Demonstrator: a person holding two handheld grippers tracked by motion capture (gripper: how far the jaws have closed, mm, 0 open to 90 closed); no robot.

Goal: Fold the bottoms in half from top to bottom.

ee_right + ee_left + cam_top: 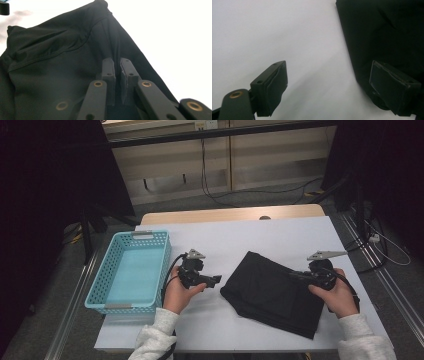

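Nearest the person, the black cloth [272, 292] lies folded on the white counter [280, 232], toward its right front. The right hand-held gripper [296, 275] sits over the cloth's right edge, its jaws pressed together and pinching a fold of the fabric [62, 62]. The left hand-held gripper [216, 280] hovers just beside the cloth's left corner, jaws spread with nothing between them. Farther left, a blue basket [102, 292] stands at the counter's edge.

The black garment [272, 292] is soft, matt stitched cloth, the basket [129, 270] is light-blue perforated plastic, the tabletop [280, 235] is smooth matt white with a wood edge, and each tool [117, 82] has matt black plastic jaws.
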